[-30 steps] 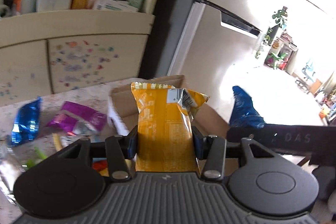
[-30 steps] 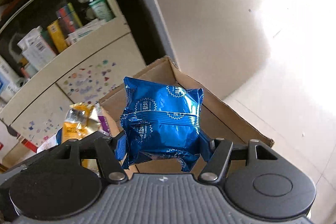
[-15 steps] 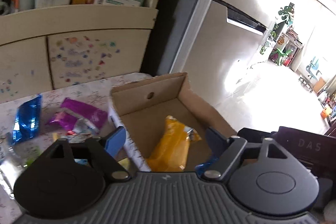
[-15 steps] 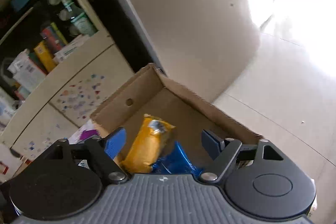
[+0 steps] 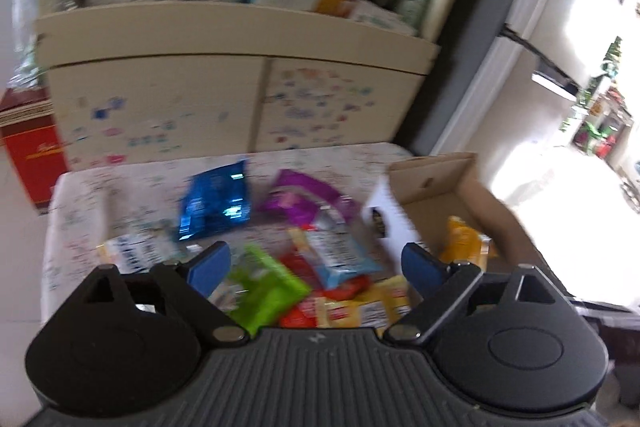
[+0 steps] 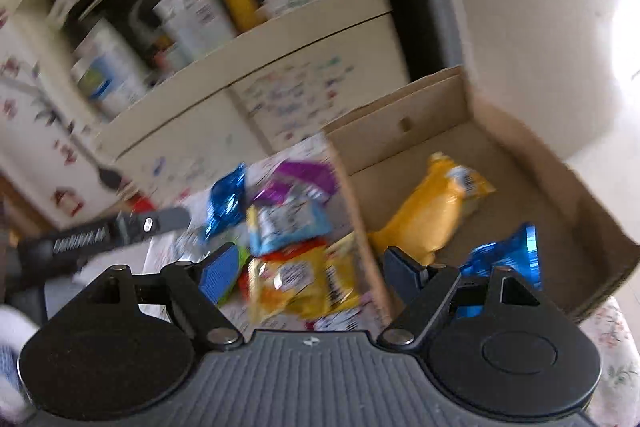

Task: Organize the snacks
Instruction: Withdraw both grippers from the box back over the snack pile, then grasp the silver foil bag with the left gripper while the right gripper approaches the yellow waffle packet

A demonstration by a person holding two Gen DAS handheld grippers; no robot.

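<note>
A cardboard box [image 5: 432,179] [image 6: 400,139] stands at the right end of the table. A yellow packet [image 5: 464,243] [image 6: 432,211] and a blue foil packet [image 6: 508,251] lie inside it. Loose snacks lie on the table to its left: a blue packet [image 5: 216,203] [image 6: 226,203], a purple one [image 5: 304,195] [image 6: 296,179], a green one [image 5: 268,287], a pale blue one [image 5: 336,255] and yellow ones [image 6: 296,279]. My left gripper [image 5: 314,259] hangs over this pile, its jaws opening and holding nothing. My right gripper [image 6: 312,263] is open and straddles the box's left wall, also with nothing in it.
A cream cabinet [image 5: 240,83] with a crowded shelf of bottles and cartons stands behind the table [image 5: 100,195]. A red box [image 5: 28,155] sits at far left. A white appliance door [image 6: 520,27] rises behind the cardboard box. The other tool's dark body [image 6: 100,235] crosses the right wrist view's left side.
Both grippers opened and dropped their packets, yellow from the left and blue from the right, into the box. Both then swung left towards the snack pile on the table.
</note>
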